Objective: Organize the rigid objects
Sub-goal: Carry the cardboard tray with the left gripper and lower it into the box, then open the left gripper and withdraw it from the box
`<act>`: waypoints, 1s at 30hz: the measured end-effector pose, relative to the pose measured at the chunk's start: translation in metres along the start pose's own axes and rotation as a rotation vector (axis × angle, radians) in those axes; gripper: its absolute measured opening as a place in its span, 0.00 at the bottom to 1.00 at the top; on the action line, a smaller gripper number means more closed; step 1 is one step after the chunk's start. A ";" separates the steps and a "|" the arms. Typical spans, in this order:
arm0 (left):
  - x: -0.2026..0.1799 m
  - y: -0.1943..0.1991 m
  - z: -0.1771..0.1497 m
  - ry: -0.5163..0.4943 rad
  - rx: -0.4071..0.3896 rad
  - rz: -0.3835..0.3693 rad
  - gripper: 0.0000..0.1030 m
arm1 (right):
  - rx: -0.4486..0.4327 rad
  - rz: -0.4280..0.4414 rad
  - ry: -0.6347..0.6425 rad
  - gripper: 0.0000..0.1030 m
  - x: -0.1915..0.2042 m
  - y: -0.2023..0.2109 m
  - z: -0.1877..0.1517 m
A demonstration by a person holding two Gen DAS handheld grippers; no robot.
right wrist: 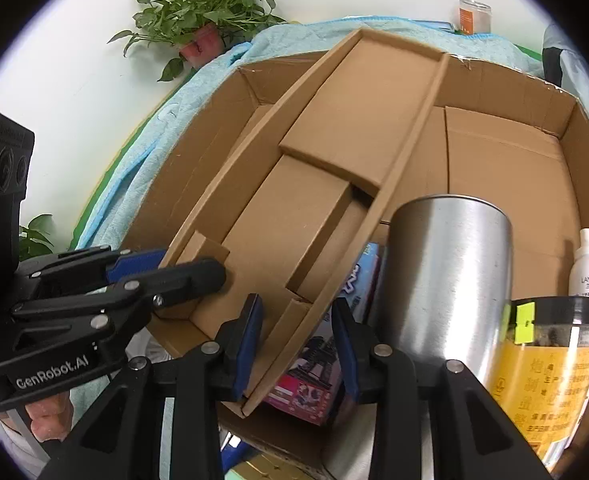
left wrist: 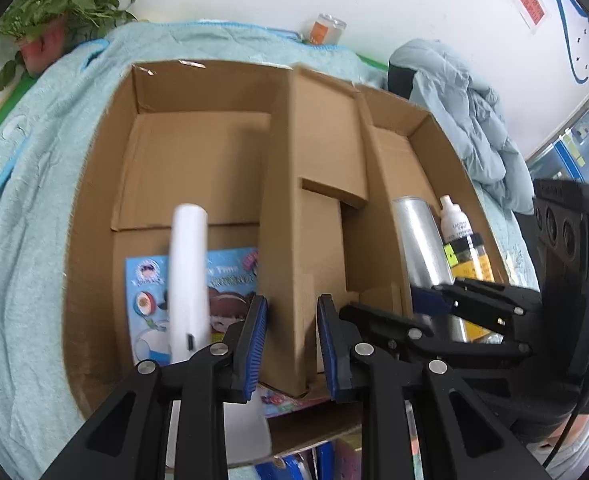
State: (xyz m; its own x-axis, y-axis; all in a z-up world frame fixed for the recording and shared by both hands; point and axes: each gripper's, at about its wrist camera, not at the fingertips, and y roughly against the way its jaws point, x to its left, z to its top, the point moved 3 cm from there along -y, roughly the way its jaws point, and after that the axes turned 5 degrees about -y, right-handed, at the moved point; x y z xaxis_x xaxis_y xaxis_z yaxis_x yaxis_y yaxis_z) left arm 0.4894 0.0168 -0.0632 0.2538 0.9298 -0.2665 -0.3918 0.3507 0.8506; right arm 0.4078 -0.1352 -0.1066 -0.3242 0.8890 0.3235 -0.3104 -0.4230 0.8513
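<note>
Cardboard box (left wrist: 94, 208) already holds a steel cup (right wrist: 450, 276), bottle (right wrist: 588, 268), jar (right wrist: 550, 364) and books; both tongs (left wrist: 292, 344) (right wrist: 296, 344) gape, empty, around its divider (left wrist: 314, 184).

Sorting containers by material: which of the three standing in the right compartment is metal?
The silver tumbler, bare brushed steel; the white spray bottle and yellow-labelled jar aren't.

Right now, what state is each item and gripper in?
Left gripper: open, holding nothing, at the divider.
Right gripper: open, holding nothing.
Box: open-topped, on the blanket.
Divider: standing inside the box, splitting it.
Steel cup: upright, right compartment.
White bottle: upright, capped.
Jar: upright, lid on.
White tube: upright, left compartment.
Book: flat in the box.
</note>
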 end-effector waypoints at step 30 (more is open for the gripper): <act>-0.021 0.113 -0.076 -0.060 -0.488 0.252 0.99 | -0.309 -0.032 0.122 0.98 0.008 0.081 -0.092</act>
State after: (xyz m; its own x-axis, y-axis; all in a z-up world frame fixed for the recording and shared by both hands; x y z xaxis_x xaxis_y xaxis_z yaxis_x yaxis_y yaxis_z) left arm 0.3727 0.0454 0.0036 0.1437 0.9887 -0.0430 -0.8080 0.1423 0.5718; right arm 0.2981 -0.1780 -0.0729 -0.4084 0.8830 0.2313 -0.5721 -0.4451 0.6889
